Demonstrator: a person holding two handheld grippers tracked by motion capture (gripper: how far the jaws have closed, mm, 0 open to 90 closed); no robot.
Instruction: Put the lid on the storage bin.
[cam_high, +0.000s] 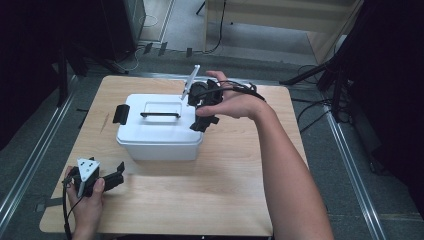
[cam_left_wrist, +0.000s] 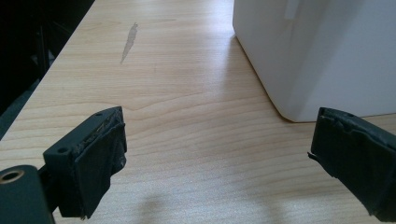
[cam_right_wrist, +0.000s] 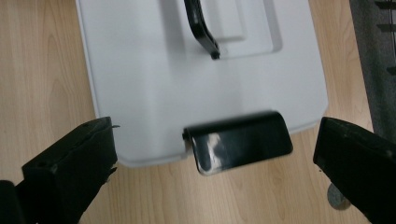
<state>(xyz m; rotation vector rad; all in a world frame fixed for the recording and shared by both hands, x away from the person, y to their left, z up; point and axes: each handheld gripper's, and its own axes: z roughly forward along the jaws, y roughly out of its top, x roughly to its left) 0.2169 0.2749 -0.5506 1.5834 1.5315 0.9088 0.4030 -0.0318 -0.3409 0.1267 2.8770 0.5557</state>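
A white lidded box (cam_high: 160, 132) stands mid-table, with a black carry handle (cam_high: 160, 115) on its lid and a black latch (cam_high: 120, 113) at its left end. My right gripper (cam_high: 204, 120) hovers over the box's right end, open. In the right gripper view the right-end latch (cam_right_wrist: 238, 142) lies between the spread jaws of the right gripper (cam_right_wrist: 217, 140), untouched, with the lid (cam_right_wrist: 154, 84) and handle (cam_right_wrist: 201, 30) beyond. My left gripper (cam_high: 116, 175) rests low at the table's front left, open. The left gripper (cam_left_wrist: 217, 158) looks along the tabletop past the box's corner (cam_left_wrist: 317, 56).
The wooden table (cam_high: 225, 200) has bare room in front of and to the right of the box. A pale scuff (cam_left_wrist: 128, 42) marks the surface left of the box. Black stands and cables (cam_high: 310, 75) ring the table on the floor.
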